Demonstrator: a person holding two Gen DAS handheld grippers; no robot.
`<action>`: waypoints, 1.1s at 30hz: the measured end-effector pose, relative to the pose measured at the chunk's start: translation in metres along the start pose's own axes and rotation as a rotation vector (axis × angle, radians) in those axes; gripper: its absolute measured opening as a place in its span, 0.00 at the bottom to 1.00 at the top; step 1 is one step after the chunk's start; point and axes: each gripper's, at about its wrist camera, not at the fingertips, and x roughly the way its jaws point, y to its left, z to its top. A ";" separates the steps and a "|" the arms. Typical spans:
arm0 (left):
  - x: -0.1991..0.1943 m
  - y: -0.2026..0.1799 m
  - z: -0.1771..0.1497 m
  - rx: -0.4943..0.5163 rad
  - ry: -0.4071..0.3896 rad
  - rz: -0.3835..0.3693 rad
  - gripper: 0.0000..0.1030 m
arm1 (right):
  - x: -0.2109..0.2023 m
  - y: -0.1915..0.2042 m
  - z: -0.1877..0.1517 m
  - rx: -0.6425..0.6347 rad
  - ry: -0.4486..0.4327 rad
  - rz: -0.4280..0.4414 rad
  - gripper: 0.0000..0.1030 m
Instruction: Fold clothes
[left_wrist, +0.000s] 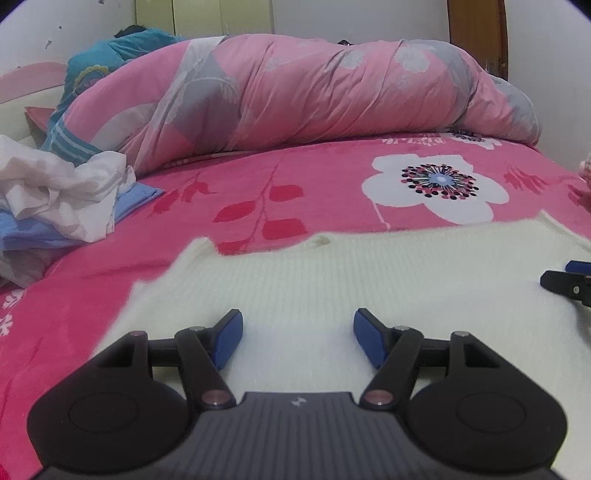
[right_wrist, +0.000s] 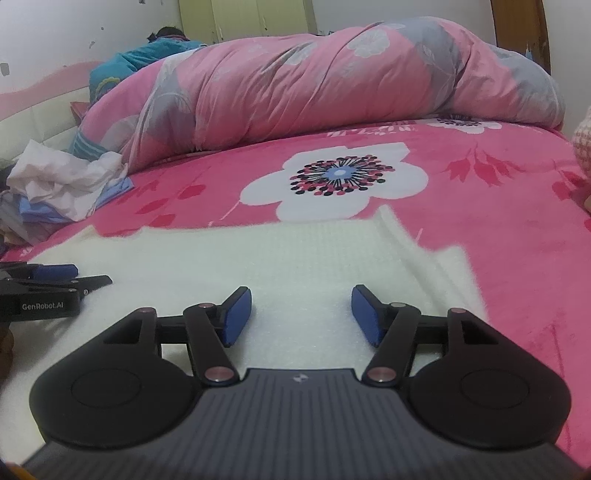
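Left gripper (left_wrist: 297, 339) and right gripper (right_wrist: 301, 314) both spread apart, nothing clamped, over cream knit sweater (left_wrist: 332, 273) on pink floral blanket (right_wrist: 480, 229); rumpled clothes pile (left_wrist: 55, 192) at 10 o'clock.

1. "GenRobot.AI" stands in pale letters on the black side of the left gripper (right_wrist: 55, 291), seen at the left edge of the right wrist view.
2. A small pale emblem (right_wrist: 296, 379), a mark rather than letters, sits at the middle of the ribbed grey body of the right gripper (right_wrist: 301, 314); it is perhaps a logo, too small to make out.
3. The same kind of emblem (left_wrist: 296, 401) sits on the ribbed body in the left wrist view, also unreadable.
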 end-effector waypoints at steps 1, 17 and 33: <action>-0.001 0.000 -0.001 -0.002 -0.003 0.000 0.66 | 0.000 0.000 0.000 0.000 0.000 0.000 0.59; -0.023 0.010 -0.017 -0.027 -0.048 -0.024 0.66 | -0.059 0.006 -0.039 0.030 -0.100 -0.028 0.59; -0.105 0.044 -0.063 -0.074 -0.081 -0.111 0.72 | -0.167 -0.076 -0.073 0.380 -0.147 -0.093 0.68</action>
